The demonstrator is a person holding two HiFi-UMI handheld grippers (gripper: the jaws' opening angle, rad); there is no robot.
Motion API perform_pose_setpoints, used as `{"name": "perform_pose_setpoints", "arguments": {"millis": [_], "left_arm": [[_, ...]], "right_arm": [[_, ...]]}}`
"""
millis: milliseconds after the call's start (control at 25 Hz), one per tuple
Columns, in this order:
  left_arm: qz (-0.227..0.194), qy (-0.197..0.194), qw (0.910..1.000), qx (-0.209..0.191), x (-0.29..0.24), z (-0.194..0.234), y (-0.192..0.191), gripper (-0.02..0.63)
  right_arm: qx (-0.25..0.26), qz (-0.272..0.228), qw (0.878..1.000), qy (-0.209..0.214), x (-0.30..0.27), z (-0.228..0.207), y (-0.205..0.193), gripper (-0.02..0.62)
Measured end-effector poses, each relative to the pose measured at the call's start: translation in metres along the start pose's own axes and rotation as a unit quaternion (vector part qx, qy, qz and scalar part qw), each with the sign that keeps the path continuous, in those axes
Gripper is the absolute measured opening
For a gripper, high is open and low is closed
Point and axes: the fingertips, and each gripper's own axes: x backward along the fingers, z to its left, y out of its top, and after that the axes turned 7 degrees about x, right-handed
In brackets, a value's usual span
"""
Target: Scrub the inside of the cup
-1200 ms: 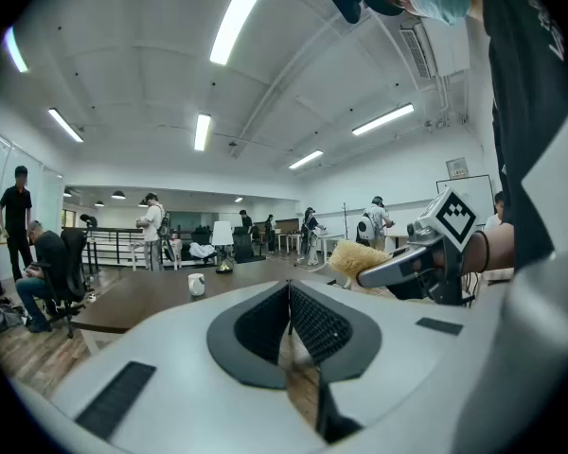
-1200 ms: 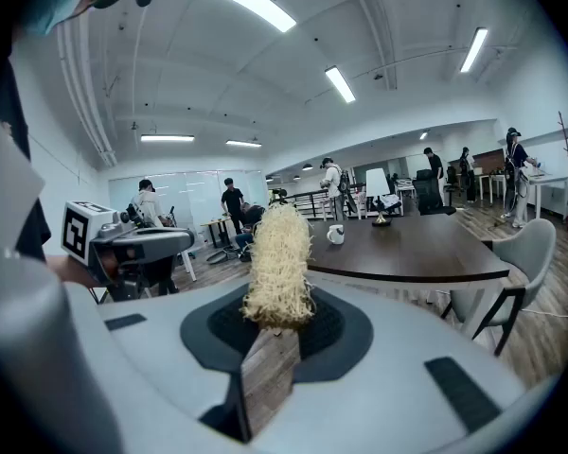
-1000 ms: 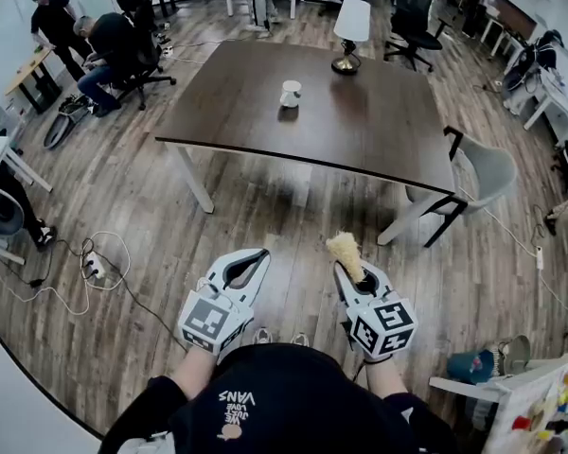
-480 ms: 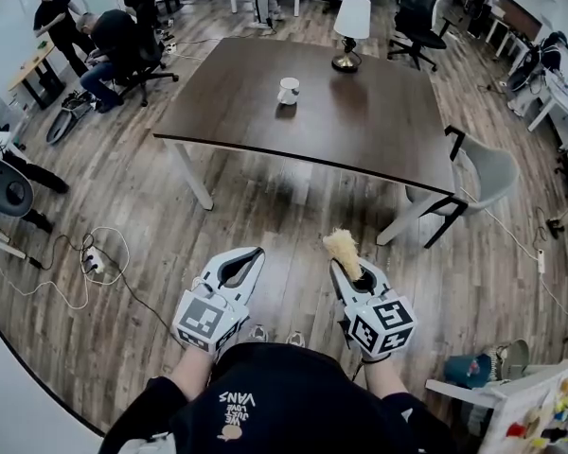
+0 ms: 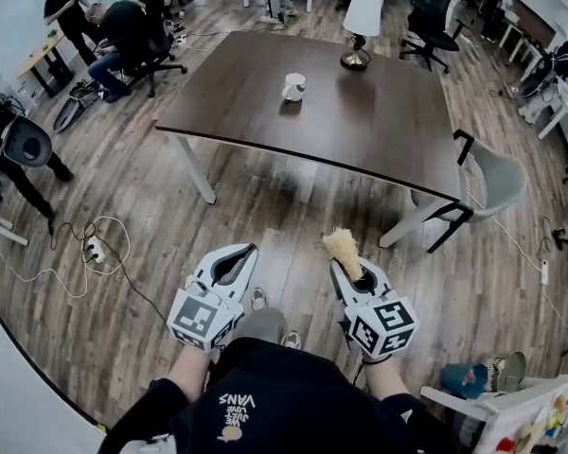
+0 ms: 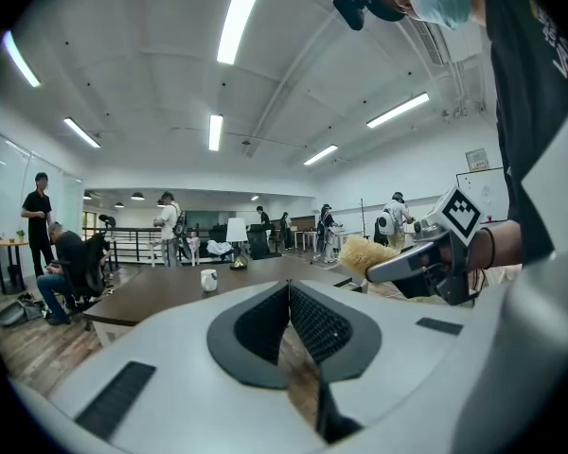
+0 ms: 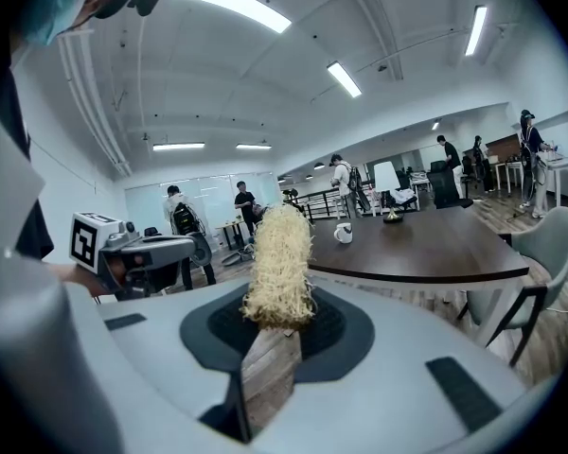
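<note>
1. Far left: a power strip (image 5: 93,250) and loose cables lie on the wood floor; people (image 5: 114,26) sit and stand at desks in the top-left corner.
2. Your left gripper (image 5: 249,251) is low in front of you. Its jaws are clenched together with nothing between them.
3. The cup (image 5: 293,86) is white and upright on the dark table (image 5: 388,140), toward the far side and well apart from both grippers. A lamp (image 5: 359,25) stands on the table beyond it, to the right.
4. Your right gripper (image 5: 349,272) is beside the left one, also low. It is grasping the scrubber (image 5: 343,249), a straw-coloured fibre bundle that sticks out past the jaw tips.
5. Right: a grey chair (image 5: 497,176) sits at the table's right edge.
</note>
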Motion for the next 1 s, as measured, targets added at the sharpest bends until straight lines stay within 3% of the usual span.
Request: {"name": "perform_pose_setpoints", "arguments": {"millis": [280,1000], "left_arm": [[0.0,-0.004,1.0,0.009,-0.033,0.04,0.006,0.012],[0.002,-0.062,0.9981,0.003,-0.121,0.174,0.034,0.014]], "right_arm": [[-0.002,0.002,1.0,-0.013,-0.037,-0.02,0.014,0.081],[-0.002,0.0,0.999,-0.052,-0.186,-0.057,0.071,0.081]]}}
